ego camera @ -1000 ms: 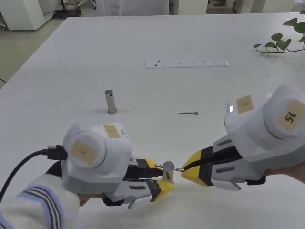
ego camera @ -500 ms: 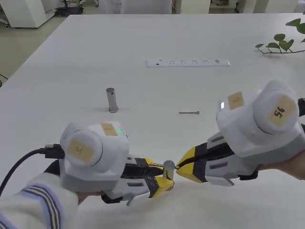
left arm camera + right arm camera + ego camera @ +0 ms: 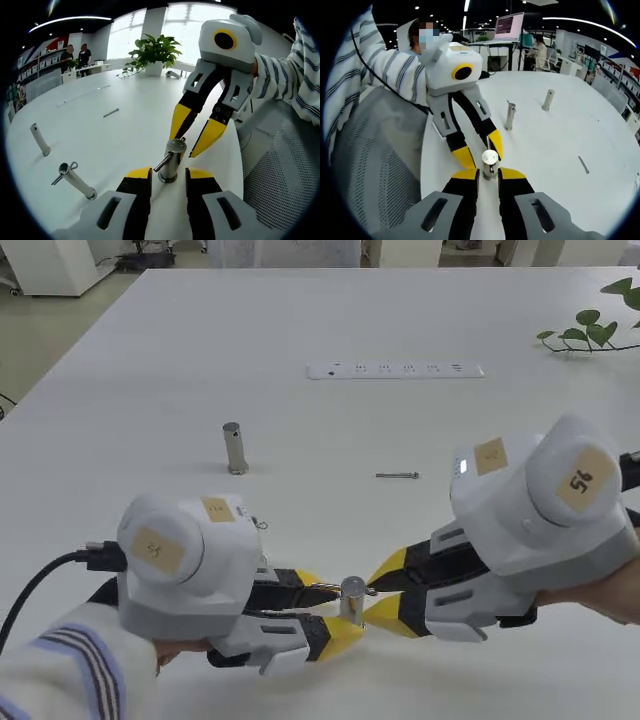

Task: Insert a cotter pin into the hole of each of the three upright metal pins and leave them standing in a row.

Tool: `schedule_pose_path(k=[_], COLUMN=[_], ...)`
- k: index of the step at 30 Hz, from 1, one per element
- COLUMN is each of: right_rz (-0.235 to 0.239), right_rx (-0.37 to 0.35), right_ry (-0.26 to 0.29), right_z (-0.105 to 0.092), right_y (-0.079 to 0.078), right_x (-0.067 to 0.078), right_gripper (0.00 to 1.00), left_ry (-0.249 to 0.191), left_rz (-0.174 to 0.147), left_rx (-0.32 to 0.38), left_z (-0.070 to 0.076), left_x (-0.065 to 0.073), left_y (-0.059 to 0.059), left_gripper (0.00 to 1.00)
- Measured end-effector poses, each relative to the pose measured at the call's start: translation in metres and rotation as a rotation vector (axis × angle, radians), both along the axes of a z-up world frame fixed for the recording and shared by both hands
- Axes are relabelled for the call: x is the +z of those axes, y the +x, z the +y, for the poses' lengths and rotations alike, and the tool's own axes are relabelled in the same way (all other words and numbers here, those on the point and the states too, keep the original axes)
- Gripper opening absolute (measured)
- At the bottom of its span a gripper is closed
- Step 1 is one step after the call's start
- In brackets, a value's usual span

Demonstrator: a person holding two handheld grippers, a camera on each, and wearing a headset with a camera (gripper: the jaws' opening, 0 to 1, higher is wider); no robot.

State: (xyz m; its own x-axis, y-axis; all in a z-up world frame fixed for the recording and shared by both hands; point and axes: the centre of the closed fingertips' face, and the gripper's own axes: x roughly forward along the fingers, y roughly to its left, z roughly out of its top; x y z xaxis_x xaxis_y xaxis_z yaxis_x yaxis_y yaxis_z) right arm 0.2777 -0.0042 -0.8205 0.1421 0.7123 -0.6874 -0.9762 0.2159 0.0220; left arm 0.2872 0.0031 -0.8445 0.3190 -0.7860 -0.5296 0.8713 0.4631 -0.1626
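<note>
A short metal pin [image 3: 352, 602] stands near the table's front edge with a cotter pin [image 3: 330, 588] through its hole. My left gripper [image 3: 330, 606] is shut on this metal pin [image 3: 172, 161] at its base. My right gripper [image 3: 387, 588] faces it from the right, open, its yellow tips [image 3: 210, 136] either side of the cotter pin's end without touching. From the right gripper view the pin [image 3: 489, 164] stands between my own tips. A second pin [image 3: 75, 178] carries a cotter pin. A third pin [image 3: 234, 448] stands bare farther back.
A loose cotter pin [image 3: 397, 476] lies mid-table. A white power strip [image 3: 395, 370] lies farther back, and a trailing plant [image 3: 590, 330] sits at the right edge. A mesh chair [image 3: 375, 165] is at the table's near side.
My right gripper has opened and let go of the cotter pin, which stays through the metal pin. The left gripper keeps its hold.
</note>
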Motion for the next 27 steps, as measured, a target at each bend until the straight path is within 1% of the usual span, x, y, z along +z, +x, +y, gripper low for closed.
schedule_pose_path(k=[1,2,5,7,8,9,10,11,12,14,15,16,17,18,19,20,22,23,25,27], right_rz=[0.004,0.006,0.012,0.022,0.024,0.028,0.030,0.033,0.034,0.034,0.037,0.042,0.046,0.049,0.048,0.045,0.047,0.050,0.056,0.061], right_rx=[0.000,0.002,0.004,0.003,0.007,0.008,0.008,0.010,0.010,0.011,0.009,0.008,0.007,0.005,0.004,0.004,-0.001,-0.004,-0.007,-0.008], right_ry=[0.001,0.002,0.015,0.032,0.038,0.042,0.044,0.044,0.045,0.057,0.065,0.077,0.082,0.083,0.082,0.080,0.084,0.088,0.097,0.103], right_z=[0.000,0.000,0.002,0.004,0.005,0.006,0.006,0.007,0.007,0.008,0.009,0.011,0.012,0.013,0.013,0.014,0.014,0.015,0.016,0.016], right_y=[0.000,0.000,0.001,0.001,0.000,0.000,0.000,0.000,0.000,0.000,0.001,0.001,0.001,0.001,0.001,0.002,0.003,0.003,0.004,0.003], right_x=[0.000,-0.001,-0.001,-0.002,-0.002,-0.004,-0.005,-0.007,-0.008,-0.008,-0.008,-0.008,-0.009,-0.010,-0.011,-0.013,-0.013,-0.014,-0.014,-0.015], right_gripper=[0.17,0.17,0.18,0.19,0.20,0.20,0.21,0.22,0.23,0.24,0.25,0.25,0.25,0.25,0.26,0.26,0.26,0.26,0.26,0.26], left_ry=[-0.001,0.005,0.033,0.039,0.044,0.049,0.068,0.066,0.055,0.044,0.043,0.041,0.025,0.008,-0.011,-0.016,-0.014,-0.013,-0.016,-0.015], left_rz=[0.021,0.027,0.024,0.024,0.021,0.022,0.031,0.038,0.050,0.054,0.062,0.087,0.103,0.106,0.098,0.093,0.078,0.063,0.054,0.047], left_rx=[-0.015,-0.031,-0.063,-0.075,-0.077,-0.078,-0.097,-0.103,-0.109,-0.111,-0.100,-0.068,-0.040,-0.018,0.002,0.024,0.042,0.051,0.068,0.085], left_z=[0.001,0.003,0.011,0.016,0.020,0.021,0.026,0.027,0.028,0.031,0.033,0.037,0.038,0.039,0.042,0.046,0.051,0.054,0.058,0.061], left_x=[0.000,0.001,0.001,0.002,0.000,0.000,-0.002,-0.002,0.000,0.003,0.003,0.002,0.002,0.004,0.007,0.009,0.011,0.013,0.015,0.016], left_y=[-0.005,-0.008,-0.016,-0.019,-0.020,-0.021,-0.024,-0.026,-0.030,-0.033,-0.033,-0.032,-0.031,-0.029,-0.026,-0.023,-0.021,-0.020,-0.019,-0.019], left_gripper=[0.28,0.29,0.39,0.45,0.50,0.54,0.57,0.58,0.59,0.61,0.63,0.64,0.66,0.67,0.67,0.66,0.67,0.68,0.73,0.83])
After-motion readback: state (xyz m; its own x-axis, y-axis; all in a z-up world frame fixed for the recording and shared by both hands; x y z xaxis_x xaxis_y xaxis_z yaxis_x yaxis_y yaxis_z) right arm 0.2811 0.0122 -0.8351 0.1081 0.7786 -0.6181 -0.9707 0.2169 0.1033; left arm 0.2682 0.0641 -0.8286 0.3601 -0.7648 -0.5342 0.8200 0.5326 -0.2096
